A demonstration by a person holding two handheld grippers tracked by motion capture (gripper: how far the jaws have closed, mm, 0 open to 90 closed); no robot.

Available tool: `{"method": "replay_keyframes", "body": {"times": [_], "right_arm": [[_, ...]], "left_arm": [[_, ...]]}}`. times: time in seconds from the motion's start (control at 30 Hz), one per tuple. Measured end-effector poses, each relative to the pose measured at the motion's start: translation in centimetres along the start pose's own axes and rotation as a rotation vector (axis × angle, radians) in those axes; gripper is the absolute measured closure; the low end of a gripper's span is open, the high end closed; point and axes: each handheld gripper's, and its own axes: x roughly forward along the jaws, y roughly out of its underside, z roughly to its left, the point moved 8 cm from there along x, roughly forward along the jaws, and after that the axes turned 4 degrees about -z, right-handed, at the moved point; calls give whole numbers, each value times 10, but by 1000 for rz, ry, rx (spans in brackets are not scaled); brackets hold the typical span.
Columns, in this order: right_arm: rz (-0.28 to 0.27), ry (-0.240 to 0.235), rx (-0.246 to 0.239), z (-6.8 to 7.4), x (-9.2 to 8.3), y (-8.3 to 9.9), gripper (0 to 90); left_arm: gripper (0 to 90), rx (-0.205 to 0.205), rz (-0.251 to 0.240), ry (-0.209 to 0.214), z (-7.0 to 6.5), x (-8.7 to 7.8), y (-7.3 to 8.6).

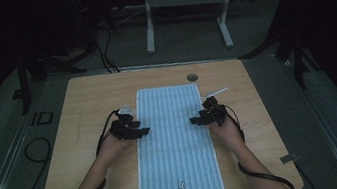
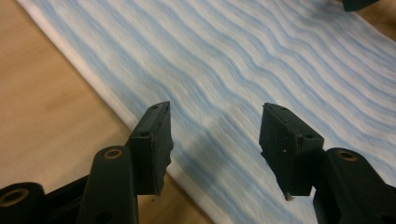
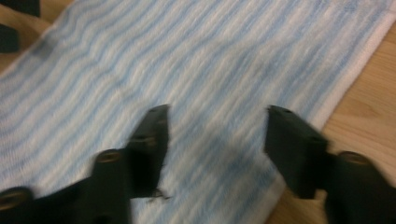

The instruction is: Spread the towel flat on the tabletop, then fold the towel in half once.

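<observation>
A long blue-and-white striped towel (image 1: pixel 174 144) lies flat down the middle of the wooden table (image 1: pixel 84 117), with a small printed figure and a label near its front end. My left gripper (image 1: pixel 142 130) is at the towel's left edge, jaws apart over the cloth (image 2: pixel 224 84) with nothing between them (image 2: pixel 215 135). My right gripper (image 1: pixel 194 120) is at the towel's right edge, jaws also apart above the striped cloth (image 3: pixel 187 60), holding nothing (image 3: pixel 217 140). Each gripper points inward across the towel.
A round cable hole (image 1: pixel 192 77) sits in the table near the towel's far end. A small white object (image 1: pixel 217 91) lies by the right gripper. Black cables (image 1: pixel 39 154) trail off the table's left side. A metal frame (image 1: pixel 184 11) stands beyond the table.
</observation>
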Motion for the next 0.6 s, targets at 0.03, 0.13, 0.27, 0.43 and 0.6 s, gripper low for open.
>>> {"method": "replay_keyframes", "body": {"times": [0.03,0.13,0.27,0.43,0.6], "right_arm": [[4,-3,-4,0,-1,1,321],[16,-12,-29,1,-5,3,287],[4,-19,-44,0,-9,0,292],[-29,19,-46,-4,-15,-5,623],[6,56,-82,-5,-11,-5,899]], "left_arm": [[426,-5,-3,-12,1,-2,2],[404,-8,-5,-12,3,-5,7],[393,-44,-48,-19,9,-10,2],[518,-36,-60,-31,11,-11,-5],[791,2,-28,-50,6,-1,-4]]}}
